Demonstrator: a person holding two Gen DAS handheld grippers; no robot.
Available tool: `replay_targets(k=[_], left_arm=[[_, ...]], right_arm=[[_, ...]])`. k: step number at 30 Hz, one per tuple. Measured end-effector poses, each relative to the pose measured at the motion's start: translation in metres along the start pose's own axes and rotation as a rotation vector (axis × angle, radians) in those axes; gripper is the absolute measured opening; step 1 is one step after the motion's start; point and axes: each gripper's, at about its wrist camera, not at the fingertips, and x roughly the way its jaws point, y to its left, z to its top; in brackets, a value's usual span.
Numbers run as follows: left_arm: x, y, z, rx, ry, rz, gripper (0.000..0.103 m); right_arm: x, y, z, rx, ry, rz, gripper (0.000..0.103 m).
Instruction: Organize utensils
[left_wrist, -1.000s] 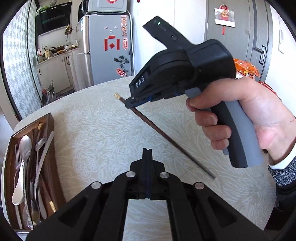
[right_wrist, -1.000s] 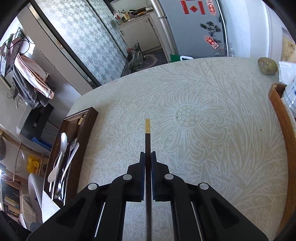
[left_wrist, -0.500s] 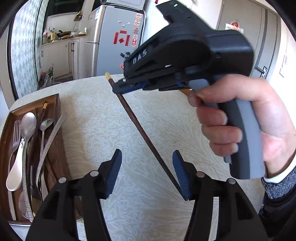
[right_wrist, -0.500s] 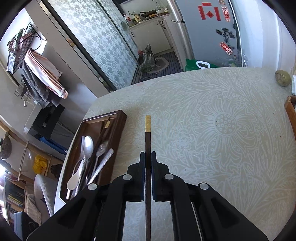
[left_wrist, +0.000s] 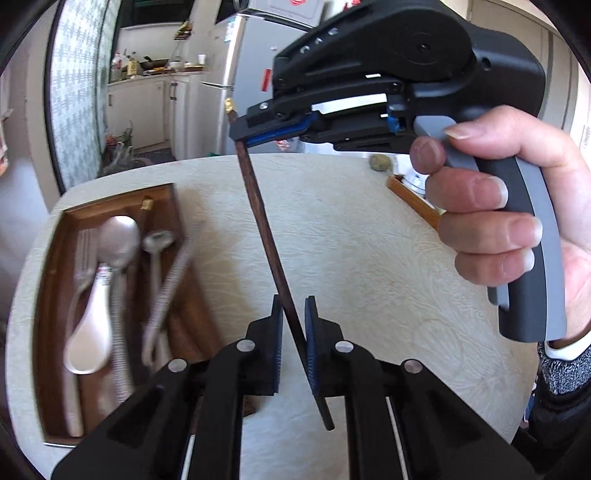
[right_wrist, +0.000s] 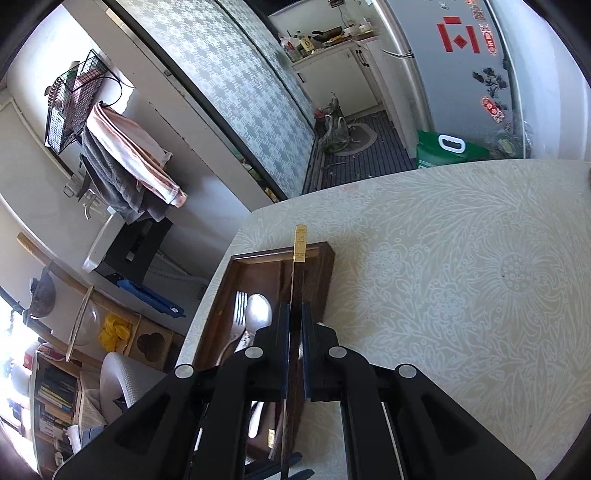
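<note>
My right gripper (right_wrist: 294, 354) clamps one dark chopstick (left_wrist: 271, 254) while my left gripper (left_wrist: 293, 347), jaws just closing, brackets its lower end; the tray (left_wrist: 51, 280) at left holds two spoons and one fork.

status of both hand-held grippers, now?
Left hand-held gripper: jaws just closing around the chopstick, not visibly clamped.
Right hand-held gripper: shut on the chopstick.

R gripper (right_wrist: 293, 325) clamped tight, angled down; R hand (left_wrist: 517, 221) wrapped round grip, index on trigger. L gripper (left_wrist: 293, 321) angled down, jaws just been closing, narrow gap, thin stick between.
</note>
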Motion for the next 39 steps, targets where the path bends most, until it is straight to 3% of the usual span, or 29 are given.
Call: replay_targets(k=[9,12,24,25,26,27,28,30,32,33,39], left_arm=[[-0.015,0.069,-0.01,-0.081,0.057,0.136,0.01],[-0.013,0.086,-0.01,-0.112,0.079,0.133,0.01],[-0.004,0.09,-0.008,-0.143,0.081,0.182,0.012],[-0.002,0.09,-0.007,-0.141,0.082,0.187,0.012],[-0.003,0.091,-0.007,-0.144,0.078,0.191,0.013],[-0.004,0.092,-0.007,-0.149,0.076,0.197,0.025],[-0.008,0.091,-0.008,-0.157,0.065,0.201,0.044],[-0.014,0.091,-0.008,-0.159,0.031,0.202,0.06],[-0.021,0.09,-0.01,-0.157,0.013,0.208,0.062],[-0.026,0.089,-0.012,-0.155,0.005,0.198,0.069],[-0.047,0.077,-0.027,-0.132,-0.024,0.138,0.084]], right_arm=[[0.078,0.046,0.007,-0.036,0.083,0.049,0.007],[0.102,0.051,0.005,-0.041,0.115,0.035,0.007],[0.138,0.052,0.01,-0.056,0.164,-0.001,0.011],[0.14,0.052,0.009,-0.059,0.172,-0.01,0.013],[0.14,0.052,0.009,-0.062,0.177,-0.01,0.022],[0.139,0.052,0.008,-0.064,0.176,-0.009,0.033],[0.137,0.05,0.008,-0.064,0.172,-0.009,0.039],[0.129,0.047,0.008,-0.058,0.154,0.005,0.054],[0.119,0.044,0.008,-0.058,0.141,0.011,0.062],[0.113,0.042,0.007,-0.062,0.135,0.011,0.068],[0.064,0.029,-0.021,-0.13,0.105,0.048,0.075]])
